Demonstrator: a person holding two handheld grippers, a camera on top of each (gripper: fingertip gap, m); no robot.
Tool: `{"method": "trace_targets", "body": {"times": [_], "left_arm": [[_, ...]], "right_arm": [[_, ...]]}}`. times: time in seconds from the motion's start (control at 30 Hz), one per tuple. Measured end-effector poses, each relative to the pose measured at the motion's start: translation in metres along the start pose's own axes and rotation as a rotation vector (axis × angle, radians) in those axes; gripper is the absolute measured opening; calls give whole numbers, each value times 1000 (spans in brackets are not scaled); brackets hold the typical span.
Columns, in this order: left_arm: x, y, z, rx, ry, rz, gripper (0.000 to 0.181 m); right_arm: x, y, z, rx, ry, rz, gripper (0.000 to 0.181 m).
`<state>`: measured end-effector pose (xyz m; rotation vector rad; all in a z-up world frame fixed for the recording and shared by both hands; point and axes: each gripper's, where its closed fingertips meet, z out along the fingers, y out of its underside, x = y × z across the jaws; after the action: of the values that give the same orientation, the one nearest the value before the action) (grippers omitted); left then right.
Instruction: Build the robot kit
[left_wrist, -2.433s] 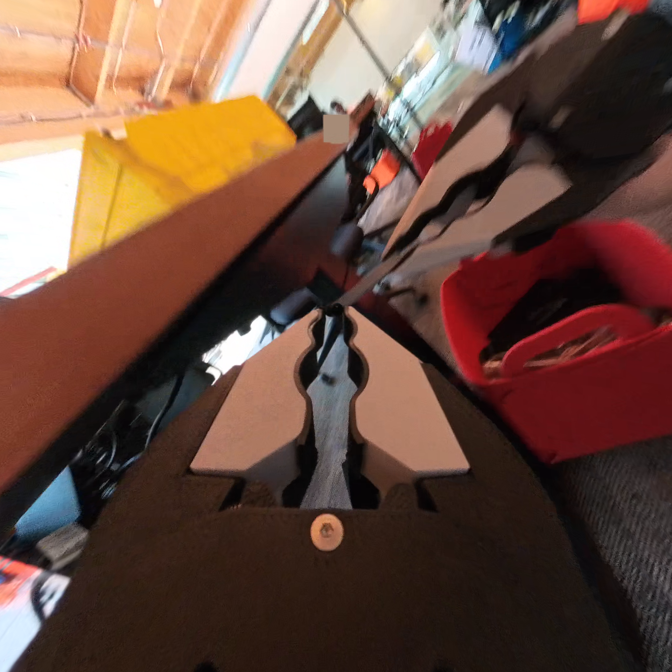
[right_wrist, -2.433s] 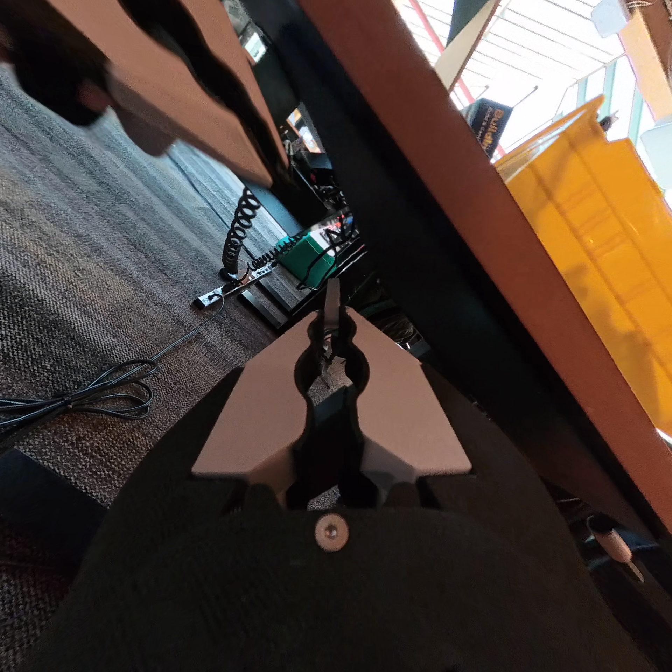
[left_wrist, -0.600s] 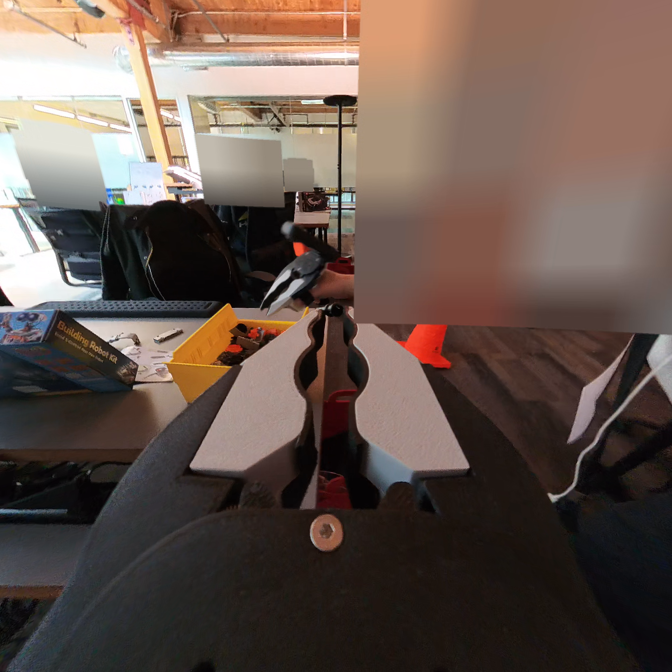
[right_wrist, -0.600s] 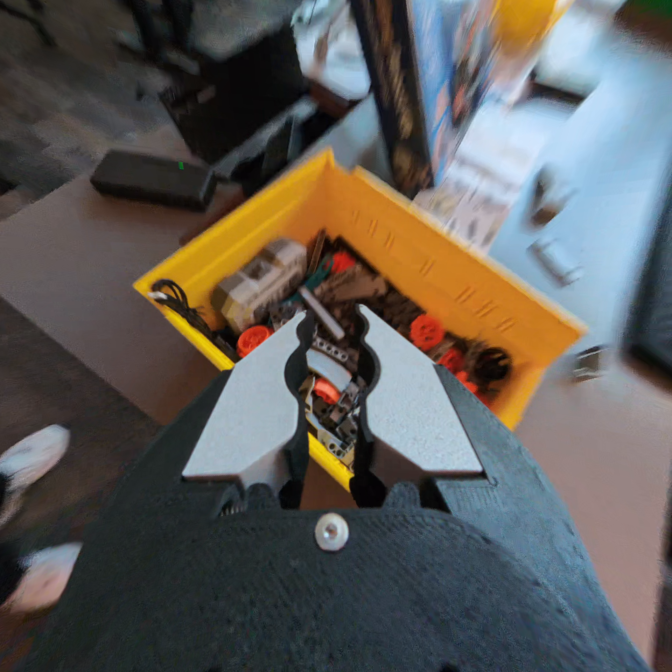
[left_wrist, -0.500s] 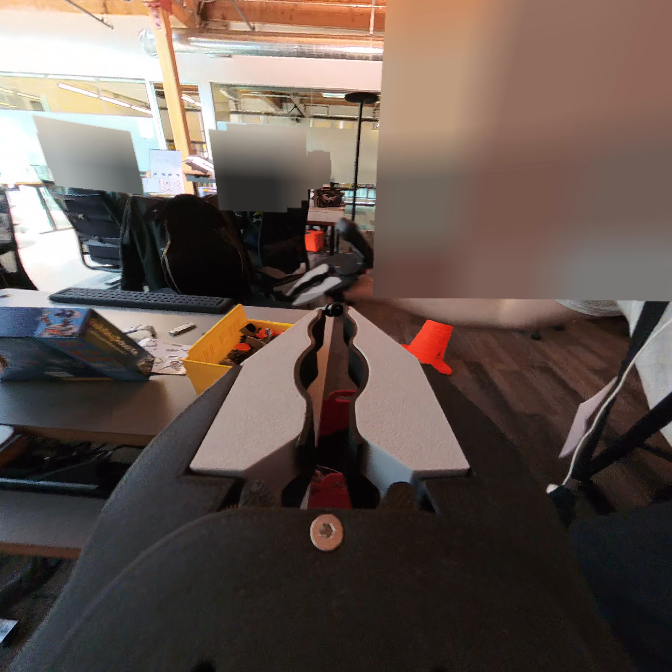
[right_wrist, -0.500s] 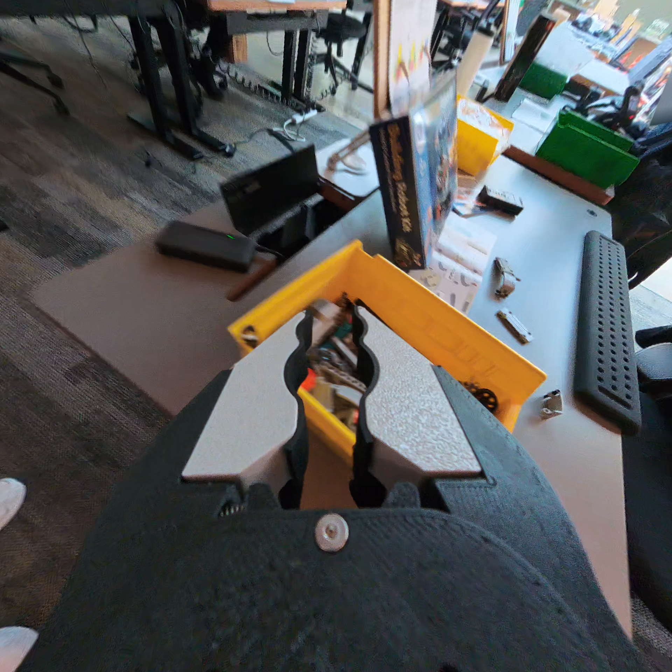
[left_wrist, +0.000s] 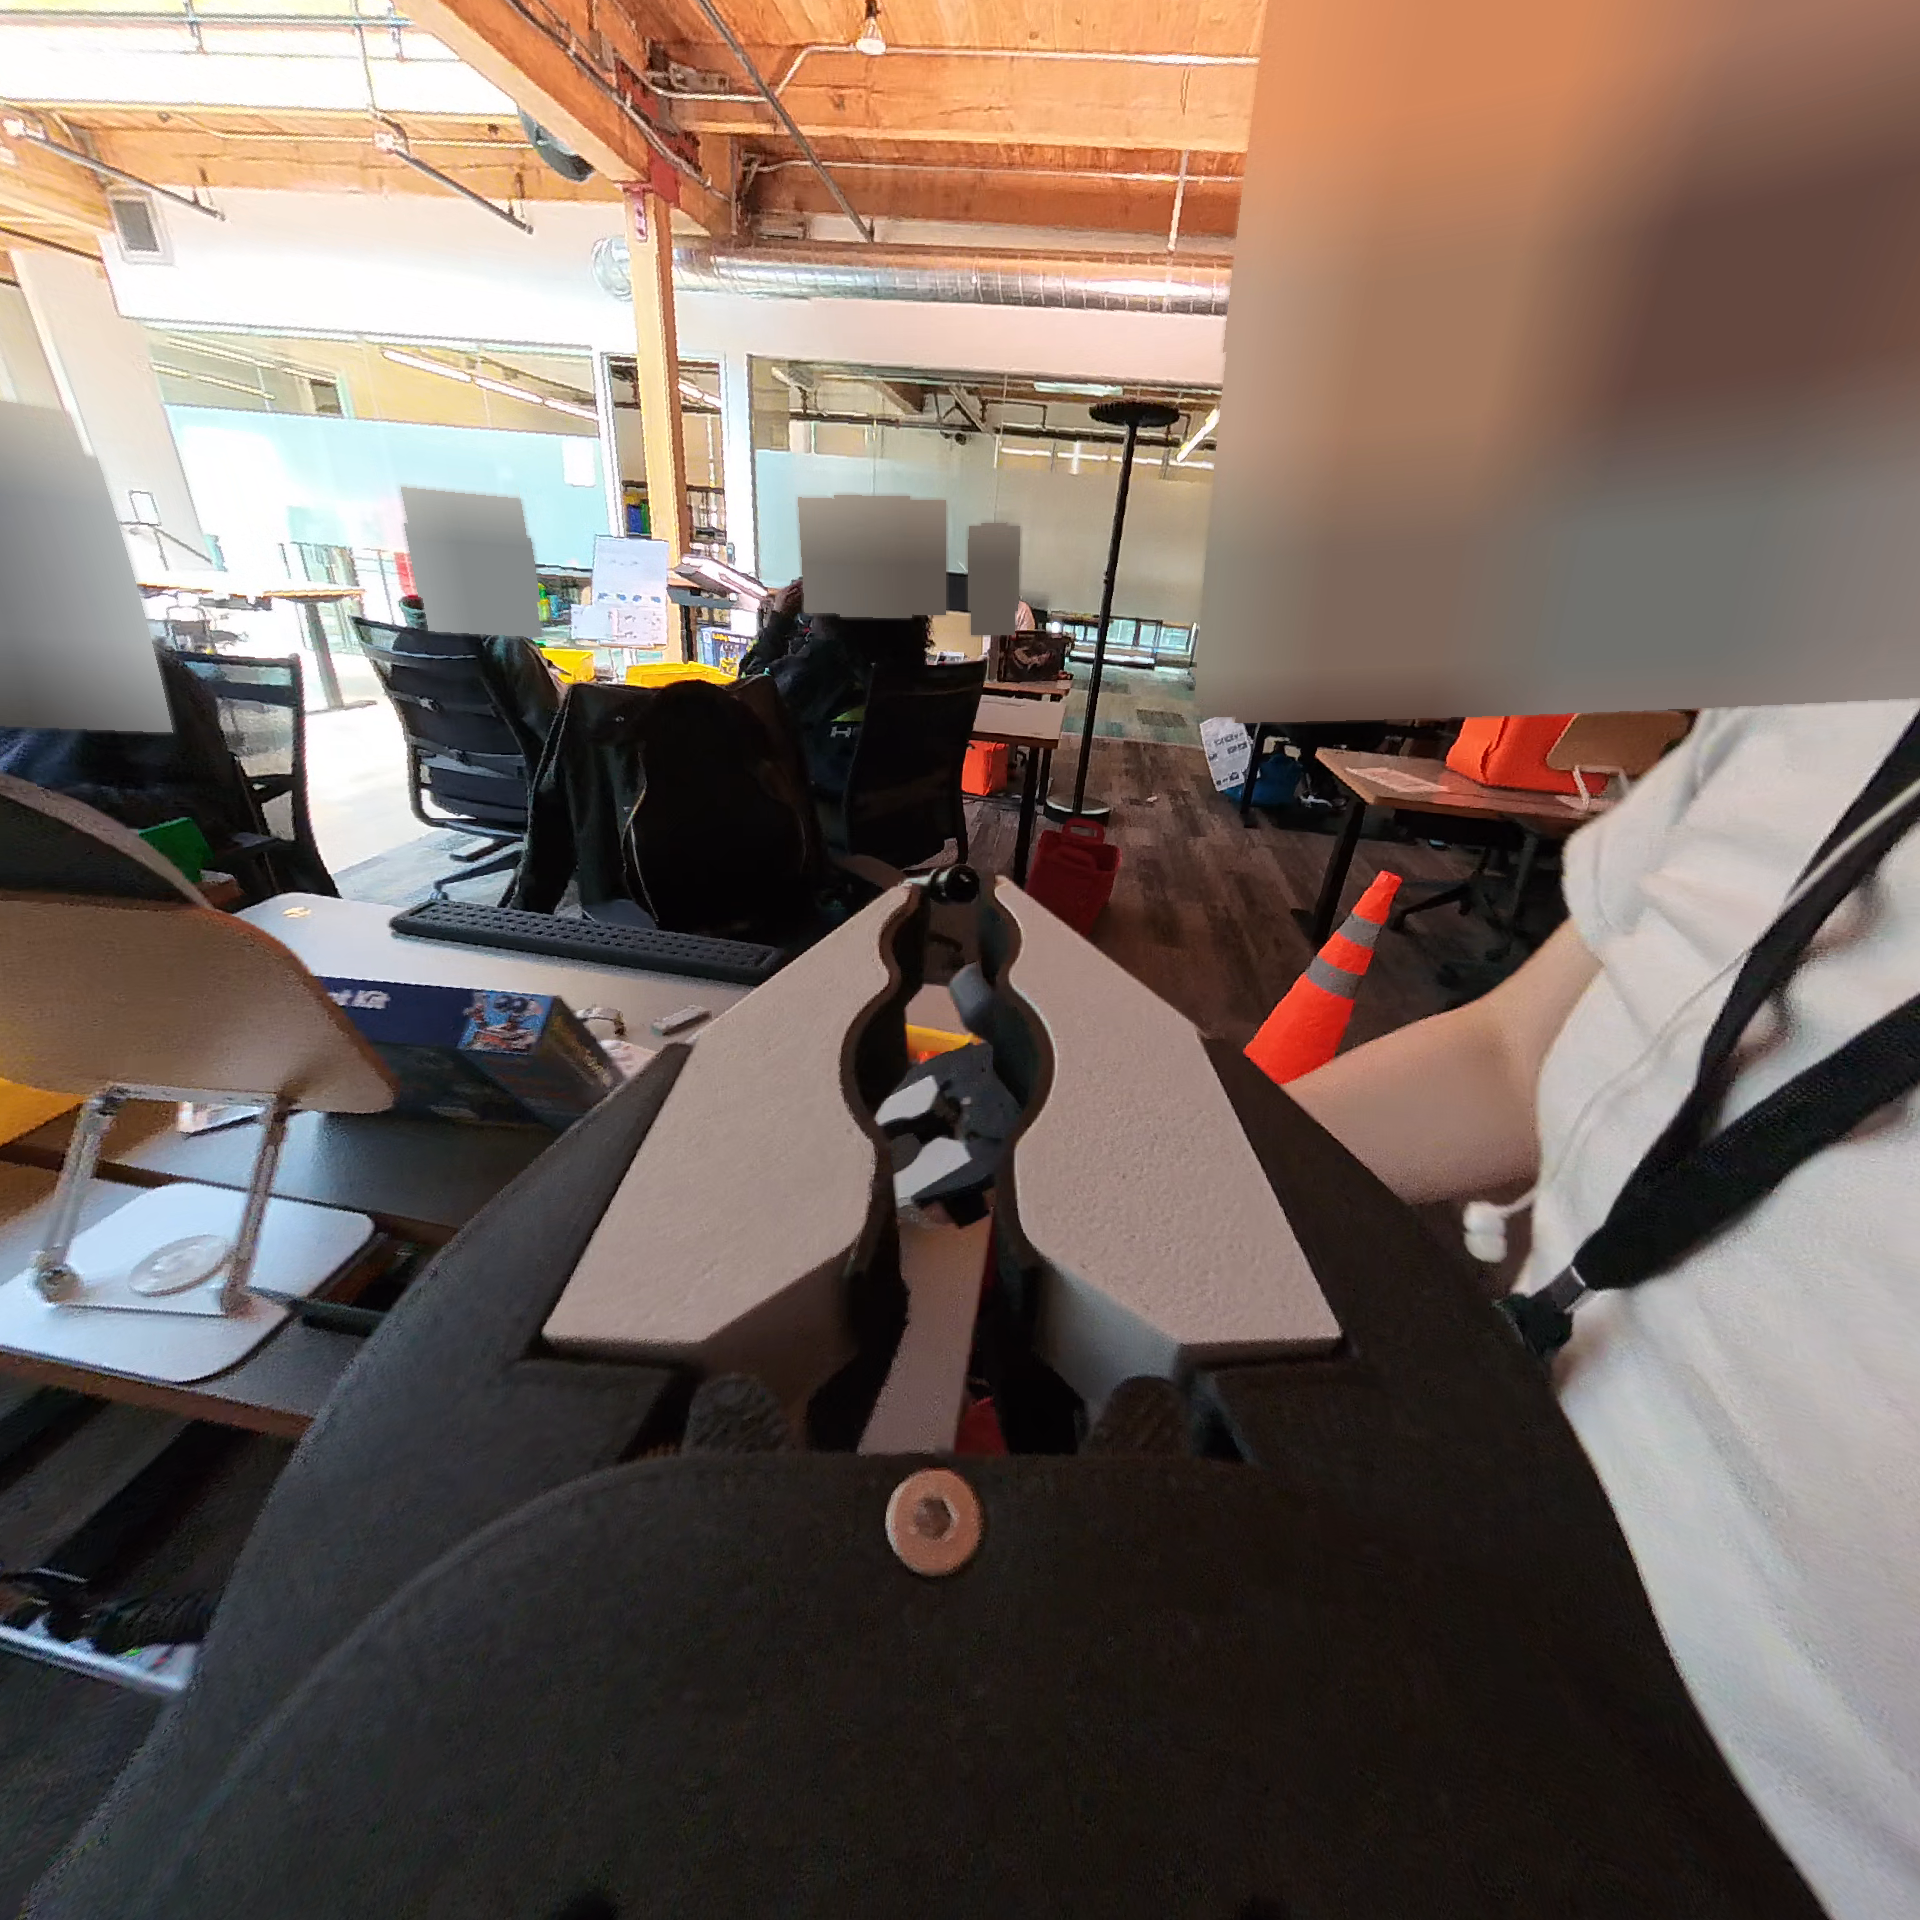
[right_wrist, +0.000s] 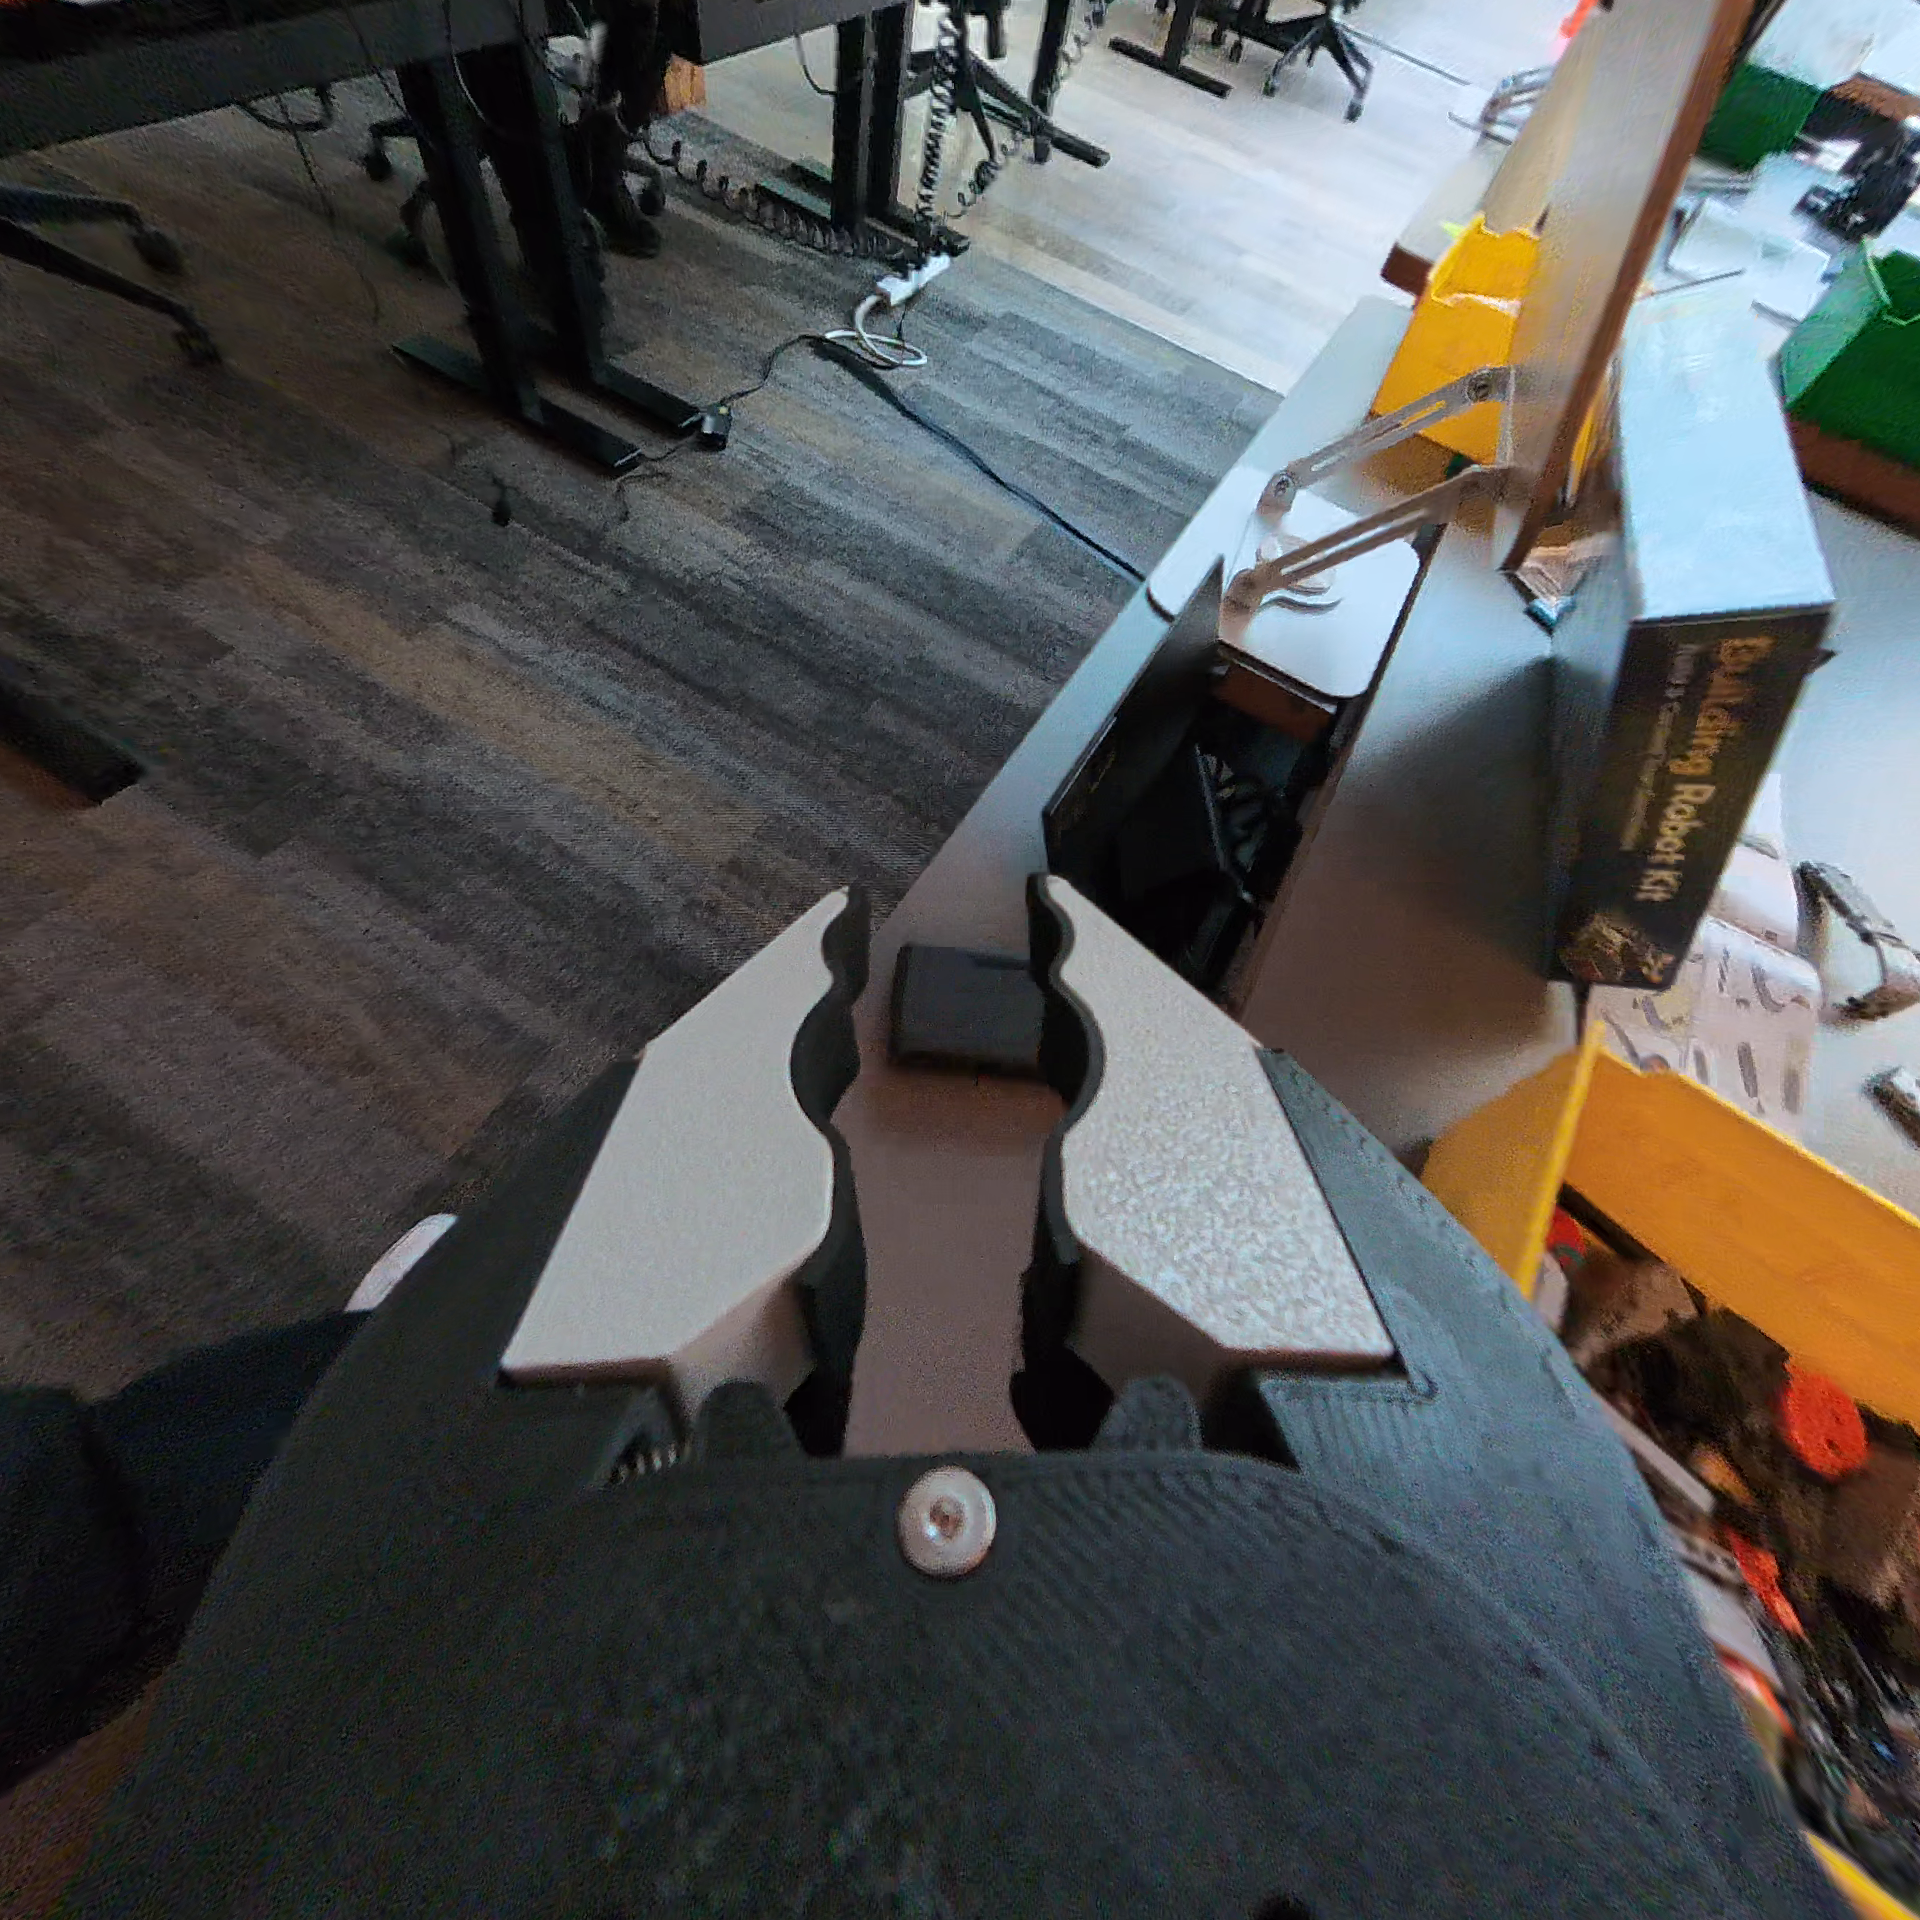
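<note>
Left tool (left_wrist: 951, 894) tips pressed together, nothing gripped, held in air mid-frame; right tool shows beyond it. Right tool (right_wrist: 948, 904) spread, empty, over tabletop (right_wrist: 1455, 831) edge, black flat block (right_wrist: 966, 1003) just past its tips. Yellow bin (right_wrist: 1714, 1195) of parts lower right, blue box (left_wrist: 457, 1049) at left.

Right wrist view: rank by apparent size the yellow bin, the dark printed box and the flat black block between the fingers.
1. yellow bin, though cropped by the frame edge
2. dark printed box
3. flat black block

The bin sits nearest the camera, so true sizes stay unsure.
</note>
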<state>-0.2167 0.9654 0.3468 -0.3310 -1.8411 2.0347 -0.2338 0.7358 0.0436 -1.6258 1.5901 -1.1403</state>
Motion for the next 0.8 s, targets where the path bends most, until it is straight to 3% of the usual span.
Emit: {"method": "trace_targets", "body": {"times": [0.2, 0.37, 0.57, 0.67, 0.8], "left_arm": [[-50, -40, -68, -36, 43, 21, 7], [-89, -66, -113, -63, -39, 53, 7], [-134, -78, -130, -105, -155, 85, 7], [-153, -84, -121, -114, -183, 92, 7], [-170, -96, -100, -94, -153, 90, 7]], "right_arm": [[18, 9, 143, -147, 88, 260, 36], [44, 61, 211, -352, 229, 270, 41], [59, 95, 237, -410, 258, 413, 27], [55, 93, 240, -369, 157, 454, 17], [86, 96, 223, -344, 236, 497, 4]]}}
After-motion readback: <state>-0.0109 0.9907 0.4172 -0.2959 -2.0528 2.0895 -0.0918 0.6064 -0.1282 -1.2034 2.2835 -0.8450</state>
